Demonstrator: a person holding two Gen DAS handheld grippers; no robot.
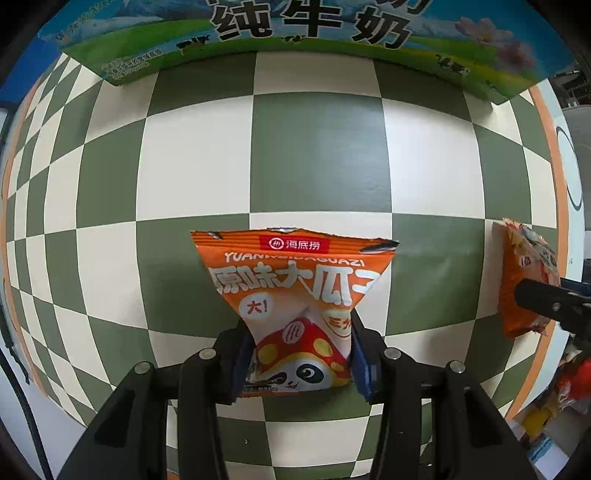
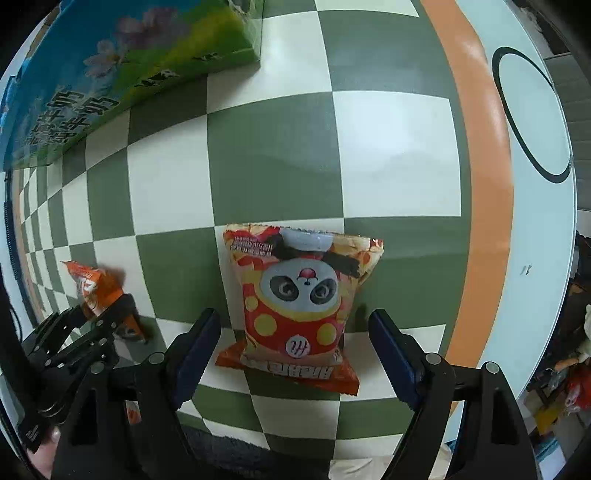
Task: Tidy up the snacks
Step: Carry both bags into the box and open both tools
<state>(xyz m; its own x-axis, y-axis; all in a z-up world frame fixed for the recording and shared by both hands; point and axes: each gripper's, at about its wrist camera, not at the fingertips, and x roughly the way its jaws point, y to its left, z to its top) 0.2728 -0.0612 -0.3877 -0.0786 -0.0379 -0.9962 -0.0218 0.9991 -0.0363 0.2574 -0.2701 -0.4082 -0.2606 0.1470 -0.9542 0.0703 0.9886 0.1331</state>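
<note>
My left gripper (image 1: 301,354) is shut on an orange sunflower-seed packet (image 1: 295,288) with a panda print, pinched at its lower half above the checkered tablecloth. In the right wrist view the same gripper (image 2: 107,317) shows at the left, holding that packet (image 2: 94,284). My right gripper (image 2: 295,347) is open, its blue-padded jaws on either side of a second panda packet (image 2: 295,299) that lies on the cloth. That second packet also shows at the right edge of the left wrist view (image 1: 524,280), with the right gripper's finger (image 1: 546,299) in front of it.
A green-and-blue milk carton box (image 1: 295,33) stands at the far side of the green-and-cream checkered cloth (image 1: 317,147); it also shows in the right wrist view (image 2: 110,74). The cloth's orange border (image 2: 480,184) and the white table edge (image 2: 535,221) lie to the right.
</note>
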